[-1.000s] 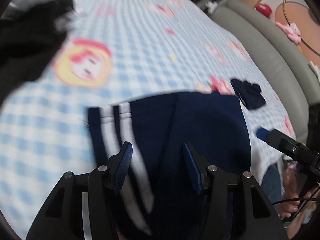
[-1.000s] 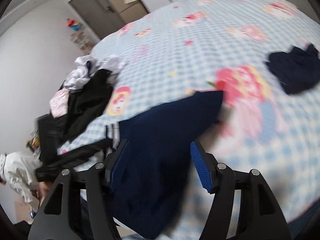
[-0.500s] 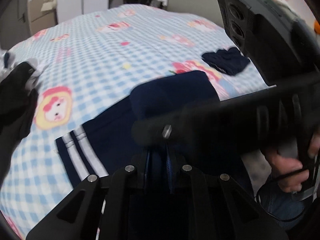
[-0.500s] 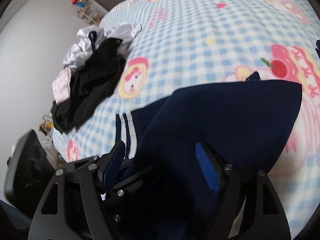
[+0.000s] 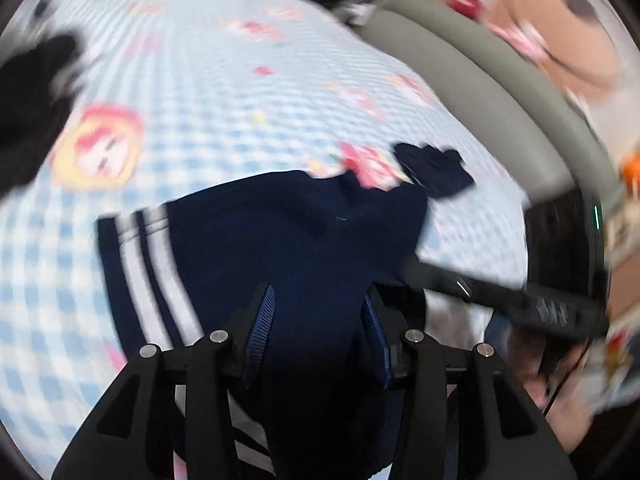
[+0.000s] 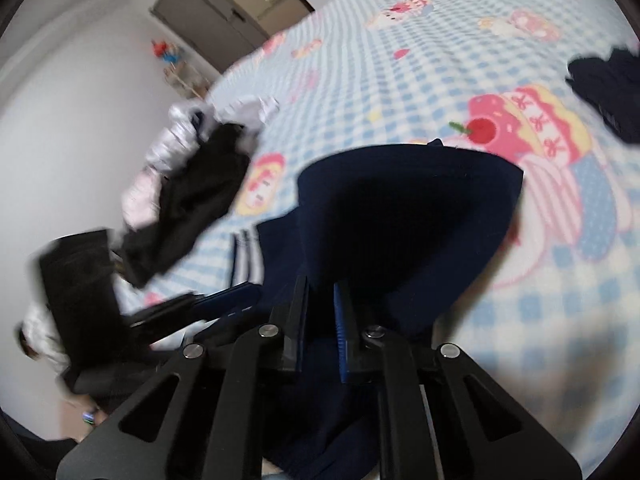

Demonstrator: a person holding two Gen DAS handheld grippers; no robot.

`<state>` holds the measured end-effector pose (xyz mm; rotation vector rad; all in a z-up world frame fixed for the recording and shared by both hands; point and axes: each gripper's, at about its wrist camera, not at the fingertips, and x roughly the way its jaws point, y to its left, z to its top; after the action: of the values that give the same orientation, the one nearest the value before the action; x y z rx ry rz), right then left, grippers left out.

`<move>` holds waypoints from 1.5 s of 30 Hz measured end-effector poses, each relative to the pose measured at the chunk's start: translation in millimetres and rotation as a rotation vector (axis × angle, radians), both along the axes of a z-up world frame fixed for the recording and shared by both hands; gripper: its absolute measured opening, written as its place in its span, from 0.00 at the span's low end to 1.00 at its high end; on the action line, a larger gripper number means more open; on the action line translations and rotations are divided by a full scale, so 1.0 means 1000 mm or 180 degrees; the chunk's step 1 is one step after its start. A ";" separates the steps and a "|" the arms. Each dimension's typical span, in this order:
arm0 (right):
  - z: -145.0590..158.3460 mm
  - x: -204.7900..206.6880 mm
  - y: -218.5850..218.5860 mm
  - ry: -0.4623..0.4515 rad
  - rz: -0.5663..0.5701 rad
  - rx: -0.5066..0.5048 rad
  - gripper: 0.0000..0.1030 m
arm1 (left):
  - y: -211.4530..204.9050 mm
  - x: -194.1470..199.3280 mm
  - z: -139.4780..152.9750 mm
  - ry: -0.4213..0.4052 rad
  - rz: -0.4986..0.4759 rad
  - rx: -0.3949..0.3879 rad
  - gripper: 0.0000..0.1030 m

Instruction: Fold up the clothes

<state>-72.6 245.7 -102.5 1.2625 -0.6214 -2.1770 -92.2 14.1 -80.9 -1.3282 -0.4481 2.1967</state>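
A navy garment (image 5: 280,240) with two white stripes along one edge lies on the blue checked bedsheet (image 5: 220,80), partly folded over. My left gripper (image 5: 318,312) hovers over its near part, jaws open, with cloth bulging up between the blue pads. In the right wrist view the same garment (image 6: 400,220) rises in a dark fold, and my right gripper (image 6: 320,308) is shut on the near edge of it. The right gripper's body (image 5: 460,284) crosses the left wrist view at the right. Both views are blurred by motion.
A heap of black and white clothes (image 6: 192,200) lies at the bed's left, also blurred at the left edge (image 5: 28,120). A small navy item (image 5: 434,170) (image 6: 608,88) sits beyond the garment to the right. A grey padded edge (image 5: 480,80) borders the bed.
Half a second ago the left gripper was shut on the garment and the right was open; now the left has opened and the right has shut on the cloth.
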 end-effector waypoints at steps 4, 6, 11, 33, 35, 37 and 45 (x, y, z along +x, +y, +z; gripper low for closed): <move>-0.011 0.009 0.012 -0.0086 -0.0048 -0.0149 0.10 | -0.008 -0.014 -0.015 -0.0372 0.0143 0.0152 0.46; -0.014 0.014 0.020 -0.0112 -0.0117 -0.0179 0.10 | -0.001 -0.017 -0.016 -0.0357 0.0102 0.0119 0.46; -0.025 0.027 0.043 -0.0258 -0.0345 -0.0153 0.10 | 0.025 -0.024 -0.021 -0.0289 -0.0103 -0.0159 0.46; -0.003 -0.034 -0.018 -0.0417 0.0123 0.0092 0.64 | 0.077 0.034 0.000 0.0622 -0.0865 -0.0654 0.14; -0.014 -0.033 -0.019 -0.0494 0.0068 0.0223 0.40 | 0.079 0.034 -0.003 0.0553 -0.0955 -0.0617 0.22; -0.025 -0.030 -0.011 -0.0571 -0.0102 0.0319 0.20 | 0.072 0.031 -0.002 0.0446 -0.0961 -0.0514 0.23; -0.037 -0.005 0.023 -0.0595 -0.0310 0.0148 0.11 | 0.035 -0.002 -0.003 -0.0085 -0.0470 0.0115 0.29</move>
<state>-77.2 268.8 -139.0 1.5014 -0.7240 -2.1785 -94.2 48.7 -83.6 -1.3293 -0.3851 2.0434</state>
